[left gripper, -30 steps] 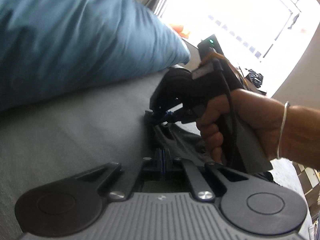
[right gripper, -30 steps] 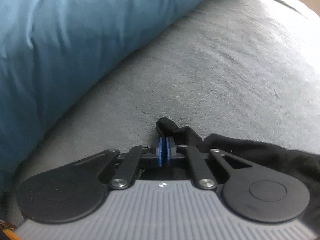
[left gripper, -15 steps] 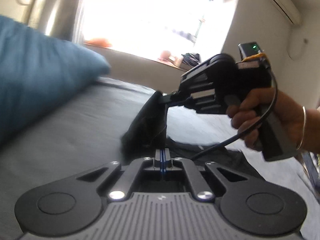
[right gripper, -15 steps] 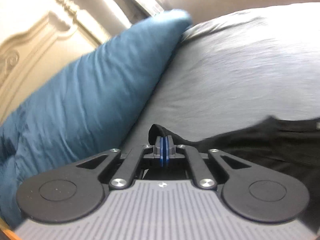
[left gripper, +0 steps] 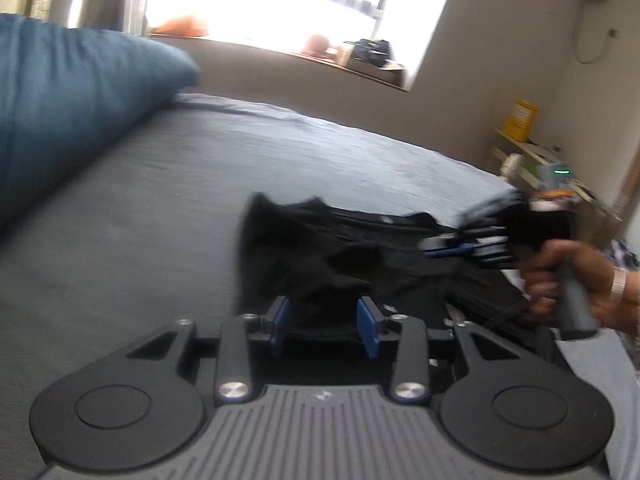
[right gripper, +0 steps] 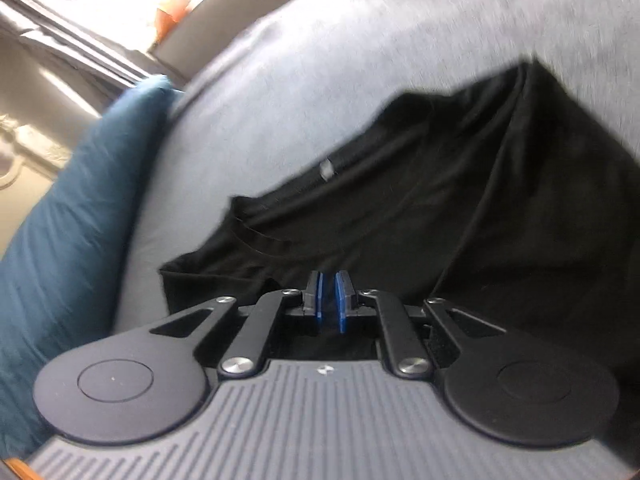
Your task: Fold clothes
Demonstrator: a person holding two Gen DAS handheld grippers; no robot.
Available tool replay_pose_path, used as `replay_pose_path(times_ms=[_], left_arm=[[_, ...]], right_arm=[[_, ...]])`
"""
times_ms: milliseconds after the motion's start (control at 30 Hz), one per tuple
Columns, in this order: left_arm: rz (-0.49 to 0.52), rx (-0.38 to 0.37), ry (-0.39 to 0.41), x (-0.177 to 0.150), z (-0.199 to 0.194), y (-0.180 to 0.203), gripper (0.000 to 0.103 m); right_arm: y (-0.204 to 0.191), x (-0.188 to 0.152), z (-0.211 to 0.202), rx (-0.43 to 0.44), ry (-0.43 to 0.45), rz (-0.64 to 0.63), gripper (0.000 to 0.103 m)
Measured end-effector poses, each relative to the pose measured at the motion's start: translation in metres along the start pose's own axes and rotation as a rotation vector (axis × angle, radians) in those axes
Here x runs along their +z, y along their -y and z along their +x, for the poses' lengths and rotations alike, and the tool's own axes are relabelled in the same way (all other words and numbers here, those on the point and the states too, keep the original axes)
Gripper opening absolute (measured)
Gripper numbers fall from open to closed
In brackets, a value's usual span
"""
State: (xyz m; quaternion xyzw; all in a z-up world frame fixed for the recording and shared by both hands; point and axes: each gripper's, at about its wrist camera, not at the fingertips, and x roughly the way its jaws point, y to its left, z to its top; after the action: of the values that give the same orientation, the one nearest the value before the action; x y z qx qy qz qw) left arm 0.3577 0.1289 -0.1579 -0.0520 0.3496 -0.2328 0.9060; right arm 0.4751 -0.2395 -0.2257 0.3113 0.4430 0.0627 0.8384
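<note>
A black T-shirt (left gripper: 344,248) lies on the grey bed sheet (left gripper: 160,208); in the right wrist view the black T-shirt (right gripper: 460,200) shows its collar and a white label. My left gripper (left gripper: 325,322) is open, with a bunched fold of the shirt lying loose between its blue pads. My right gripper (right gripper: 328,300) hovers over the shirt's collar edge, its blue pads a narrow gap apart with nothing between them. The right gripper also shows in the left wrist view (left gripper: 452,246), held in a hand above the shirt's right side.
A large teal pillow (left gripper: 68,104) lies along the left of the bed, also in the right wrist view (right gripper: 68,248). A bright window and a sill with small items (left gripper: 360,52) are behind. A shelf with a yellow container (left gripper: 520,120) stands at the right.
Both grippers carried the shirt edge back over the garment. The left jaws have opened and let go of the cloth; the right pads have parted slightly and released it.
</note>
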Motion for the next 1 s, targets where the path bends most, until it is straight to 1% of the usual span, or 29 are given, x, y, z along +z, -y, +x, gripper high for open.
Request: replay_pose_path(times_ms=[67, 100, 133, 167, 200, 267, 367, 433, 500, 600, 733, 833, 867, 900, 1000], left_arm=[[-0.006, 0.055, -0.018, 0.006, 0.011, -0.008, 0.039], [-0.009, 0.068, -0.047, 0.011, 0.018, -0.013, 0.039], [-0.013, 0.085, -0.078, 0.017, 0.03, -0.018, 0.038], [-0.028, 0.104, -0.086, 0.019, 0.038, -0.021, 0.038], [-0.048, 0.103, -0.089, 0.018, 0.043, -0.025, 0.038], [-0.092, 0.092, -0.104, 0.015, 0.051, -0.033, 0.038], [-0.137, 0.094, -0.121, 0.007, 0.057, -0.042, 0.037], [-0.151, 0.107, -0.132, 0.002, 0.059, -0.047, 0.037], [-0.164, 0.118, -0.138, -0.002, 0.06, -0.053, 0.037], [-0.188, 0.124, -0.151, -0.008, 0.059, -0.061, 0.037], [-0.2, 0.114, -0.143, -0.011, 0.057, -0.066, 0.037], [-0.199, 0.108, -0.142, -0.012, 0.057, -0.068, 0.037], [-0.195, 0.108, -0.144, -0.013, 0.057, -0.069, 0.037], [-0.192, 0.109, -0.147, -0.014, 0.058, -0.069, 0.037], [-0.188, 0.114, -0.148, -0.016, 0.058, -0.069, 0.037]], right_arm=[[-0.019, 0.0, -0.009, 0.033, -0.01, -0.119, 0.007], [-0.031, 0.001, -0.01, 0.051, -0.028, -0.187, 0.007], [-0.044, 0.0, -0.007, 0.073, -0.061, -0.239, 0.007], [-0.056, -0.002, -0.003, 0.096, -0.094, -0.29, 0.007], [-0.068, -0.003, 0.0, 0.118, -0.128, -0.341, 0.008], [-0.088, -0.008, 0.012, 0.133, -0.184, -0.363, 0.009], [-0.093, -0.019, 0.026, 0.124, -0.246, -0.295, 0.012], [-0.086, -0.025, 0.033, 0.112, -0.287, -0.223, 0.013], [-0.083, -0.034, 0.042, 0.102, -0.307, -0.167, 0.014], [-0.076, -0.038, 0.048, 0.09, -0.317, -0.108, 0.014], [-0.068, -0.039, 0.053, 0.072, -0.324, -0.034, 0.014], [-0.064, -0.041, 0.05, 0.072, -0.314, -0.001, 0.015], [-0.063, -0.041, 0.049, 0.068, -0.31, 0.005, 0.017], [-0.061, -0.042, 0.05, 0.067, -0.315, 0.014, 0.019], [-0.056, -0.046, 0.053, 0.068, -0.333, 0.042, 0.019]])
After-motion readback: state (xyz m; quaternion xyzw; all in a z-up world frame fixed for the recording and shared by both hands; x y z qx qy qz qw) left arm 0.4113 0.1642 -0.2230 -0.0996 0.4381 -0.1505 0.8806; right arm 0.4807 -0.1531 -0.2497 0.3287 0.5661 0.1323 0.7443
